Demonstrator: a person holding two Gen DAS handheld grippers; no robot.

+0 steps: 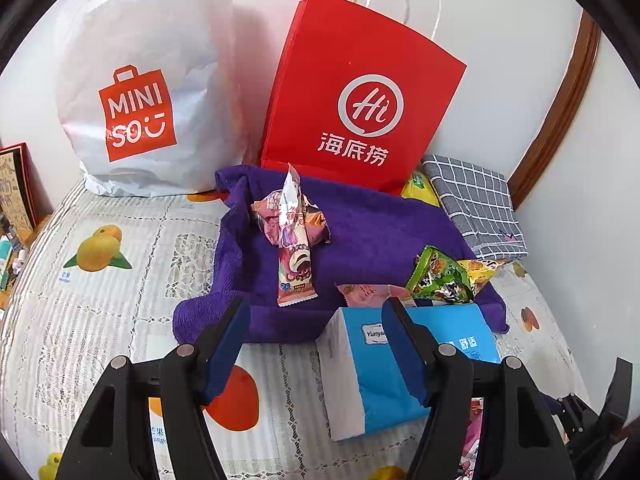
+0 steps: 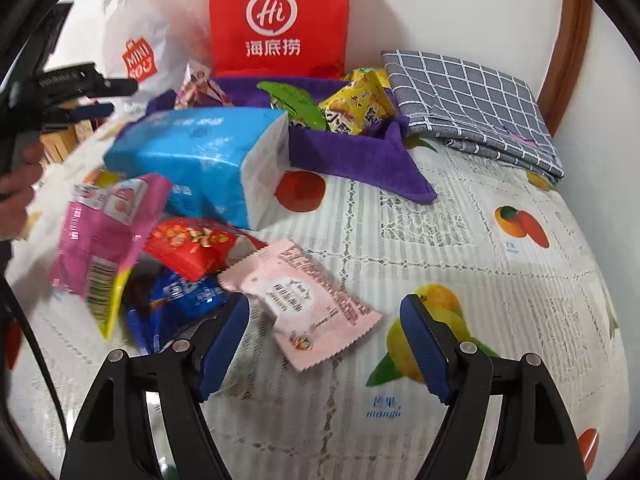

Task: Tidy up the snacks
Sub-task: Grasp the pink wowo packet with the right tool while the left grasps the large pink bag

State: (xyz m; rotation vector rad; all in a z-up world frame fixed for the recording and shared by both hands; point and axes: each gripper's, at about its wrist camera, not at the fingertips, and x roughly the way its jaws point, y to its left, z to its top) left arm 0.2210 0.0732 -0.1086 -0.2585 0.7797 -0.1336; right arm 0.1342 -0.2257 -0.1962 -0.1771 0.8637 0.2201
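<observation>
On the fruit-print tablecloth (image 2: 460,216), just in front of the blue tissue pack (image 2: 200,156), we see the loose snacks: a pale pink packet (image 2: 304,300) lying flat, a red packet (image 2: 192,246) touching the pack's near side, a dark blue packet (image 2: 176,300) under the red one, and a bright pink bag (image 2: 100,240) blurred at the pack's near left corner. Behind the tissue pack, the purple towel (image 1: 368,224) holds more snacks: a pink wrapper pile (image 1: 292,224) towards its far left, green and yellow packets (image 1: 444,276) at its right edge, close behind the pack. Further back than the pack, a red paper bag (image 1: 360,92) and a white plastic bag (image 1: 136,80) lean on the wall, and a folded grey checked cloth (image 2: 472,100) lies to its far right.

Our right gripper (image 2: 324,320) hovers over the pale pink packet with jaws released, nothing between them. Our left gripper (image 1: 316,320) hangs above the tissue pack, jaws likewise parted and empty.
</observation>
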